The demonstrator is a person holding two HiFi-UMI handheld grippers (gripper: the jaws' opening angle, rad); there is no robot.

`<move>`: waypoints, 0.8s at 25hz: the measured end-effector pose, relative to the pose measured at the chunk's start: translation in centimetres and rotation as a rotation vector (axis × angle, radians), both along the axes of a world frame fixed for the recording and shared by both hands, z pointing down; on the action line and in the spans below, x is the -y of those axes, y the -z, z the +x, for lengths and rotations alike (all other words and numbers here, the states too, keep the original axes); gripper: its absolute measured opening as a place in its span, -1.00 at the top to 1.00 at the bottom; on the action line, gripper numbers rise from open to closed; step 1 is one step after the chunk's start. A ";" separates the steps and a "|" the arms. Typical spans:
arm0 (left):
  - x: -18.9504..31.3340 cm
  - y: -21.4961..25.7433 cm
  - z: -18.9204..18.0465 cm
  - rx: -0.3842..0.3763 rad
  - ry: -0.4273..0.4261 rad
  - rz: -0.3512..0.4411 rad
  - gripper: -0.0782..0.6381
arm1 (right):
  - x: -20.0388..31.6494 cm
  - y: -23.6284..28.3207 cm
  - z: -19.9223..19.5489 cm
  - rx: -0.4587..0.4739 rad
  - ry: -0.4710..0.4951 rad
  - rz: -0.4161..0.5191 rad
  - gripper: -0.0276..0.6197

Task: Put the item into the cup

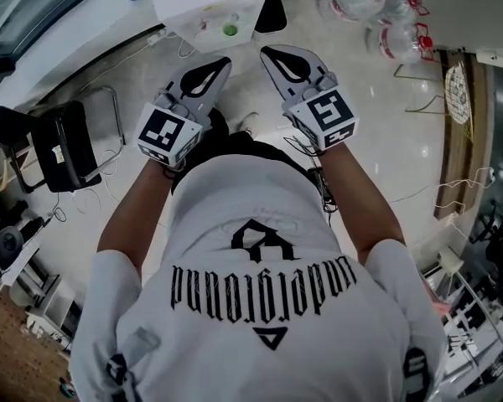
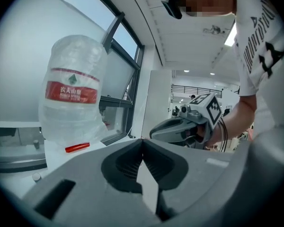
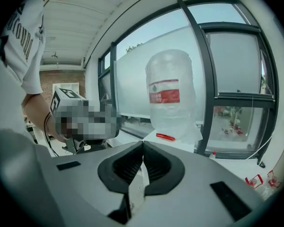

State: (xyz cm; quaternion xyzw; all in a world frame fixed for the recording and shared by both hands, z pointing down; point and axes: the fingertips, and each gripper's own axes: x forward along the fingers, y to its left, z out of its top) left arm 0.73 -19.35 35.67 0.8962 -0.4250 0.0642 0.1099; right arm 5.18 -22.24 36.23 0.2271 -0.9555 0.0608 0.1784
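White tabletop (image 1: 172,7) at the upper centre of the head view carries a small green-topped thing (image 1: 230,30), perhaps the cup or the item but too small to tell, well ahead of both tools. The left gripper (image 1: 223,62) and right gripper (image 1: 268,54) each have their 2 jaws pressed together on nothing. Reaching in like this, the closed tips could knock the small pieces over or nudge the big water jug (image 3: 170,91), so the jaws would need to part first.

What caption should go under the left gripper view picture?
Shut left hand-held gripper faces a big clear water jug by the window.
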 end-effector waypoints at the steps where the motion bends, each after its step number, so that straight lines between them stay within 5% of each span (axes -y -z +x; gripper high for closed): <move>1: -0.4 0.8 0.0 -0.006 0.003 0.004 0.74 | -0.4 1.0 0.3 0.015 -0.001 0.007 0.87; 12: -2.7 9.2 0.5 -0.015 0.007 0.098 0.74 | -3.6 9.4 4.3 0.094 0.010 0.099 0.87; 20: -5.1 11.1 0.9 -0.045 0.047 0.090 0.74 | -5.0 12.4 6.0 0.138 0.006 0.133 0.87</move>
